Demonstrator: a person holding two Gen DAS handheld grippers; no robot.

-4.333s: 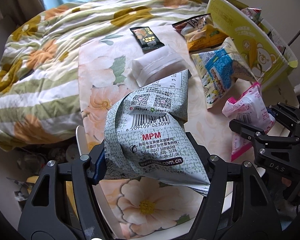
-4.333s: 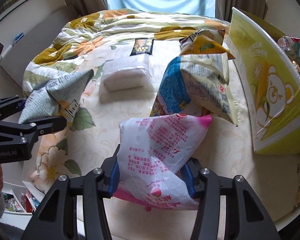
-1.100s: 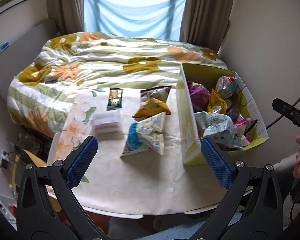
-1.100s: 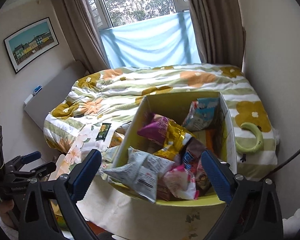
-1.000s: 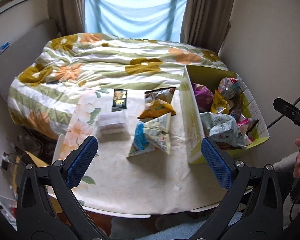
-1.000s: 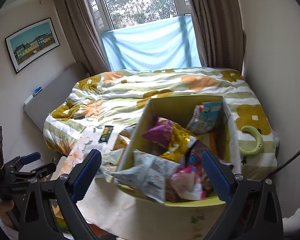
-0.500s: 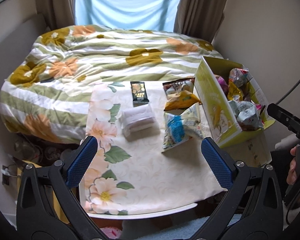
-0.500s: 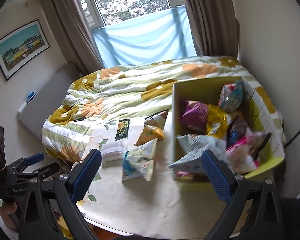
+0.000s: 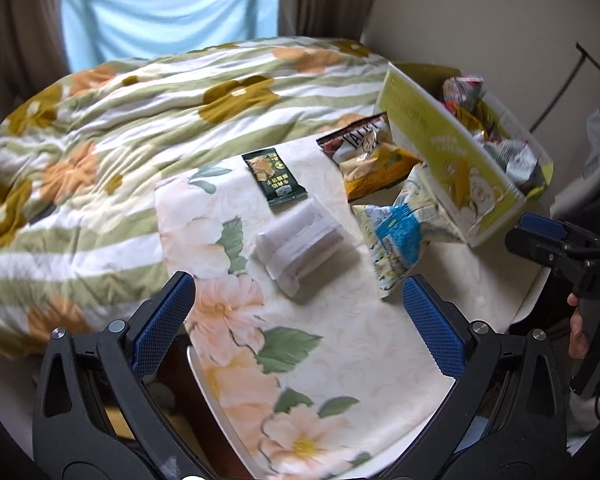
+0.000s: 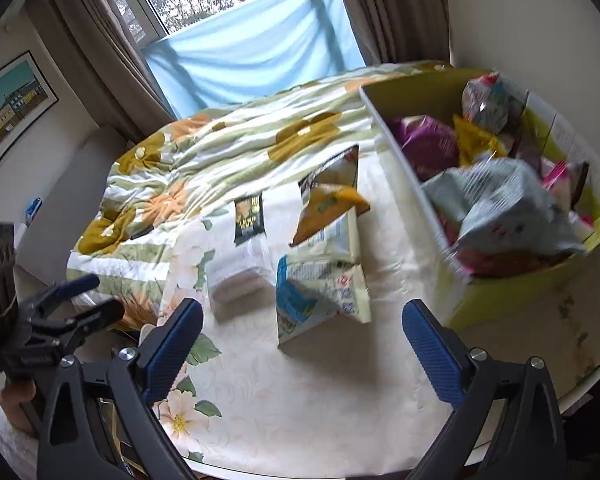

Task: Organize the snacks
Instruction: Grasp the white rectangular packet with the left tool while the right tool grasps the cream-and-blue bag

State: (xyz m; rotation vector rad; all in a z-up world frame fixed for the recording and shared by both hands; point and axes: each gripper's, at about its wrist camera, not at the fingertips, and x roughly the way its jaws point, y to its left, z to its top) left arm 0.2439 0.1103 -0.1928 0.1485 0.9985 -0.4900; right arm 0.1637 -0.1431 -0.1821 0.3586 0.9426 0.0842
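Note:
My left gripper [image 9: 300,312] hangs open and empty above the near part of the table, just short of a clear white packet [image 9: 300,242]. My right gripper [image 10: 302,336] is open too, over a blue-and-white snack bag [image 10: 320,280]. Behind these lie a yellow chip bag [image 9: 374,160] [image 10: 328,200] and a dark green sachet [image 9: 274,176] [image 10: 250,218]. The yellow-green cardboard box [image 9: 452,160] [image 10: 512,292] at the right holds several snack bags, with a grey-green bag [image 10: 504,204] on top.
The round table carries a flowered cloth [image 9: 292,344] [image 10: 300,392]. A bed with a flowered quilt [image 9: 100,140] [image 10: 204,152] lies behind it, against a window. A hand [image 9: 580,332] holds the right gripper's handle at the table's right edge.
Both grippers let go of their bags, which now lie in the box. Both have since swung left and come down toward the snacks on the table, jaws wide.

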